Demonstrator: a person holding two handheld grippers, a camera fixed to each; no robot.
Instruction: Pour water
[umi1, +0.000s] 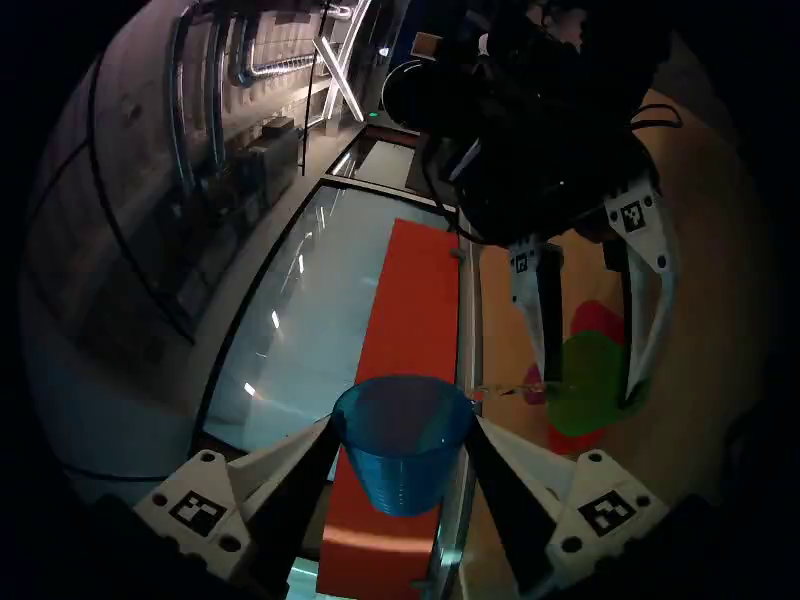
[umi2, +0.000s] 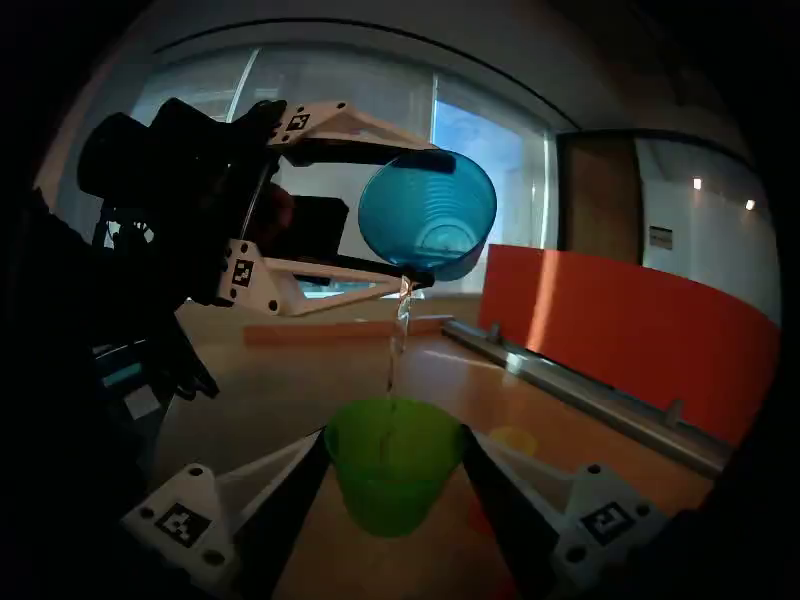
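Note:
My left gripper (umi1: 402, 452) is shut on a ribbed blue cup (umi1: 402, 442). In the right gripper view that blue cup (umi2: 428, 213) is tipped on its side between the left gripper's white fingers (umi2: 330, 125), and a thin stream of water (umi2: 397, 335) falls from its rim. Directly below, a green cup (umi2: 392, 472) stands upright, with my right gripper (umi2: 393, 462) shut on it. In the left gripper view the green cup (umi1: 592, 388) sits between the right gripper's fingers (umi1: 650, 290), and the water (umi1: 505, 390) arcs toward it.
A wooden table (umi2: 300, 390) lies beneath both cups. An orange panel (umi2: 640, 320) and a metal rail (umi2: 590, 395) run along its edge. Windows (umi2: 340, 110) stand behind. A dark device (umi2: 125, 385) sits at the left, and a coloured mat (umi1: 598, 325) lies under the green cup.

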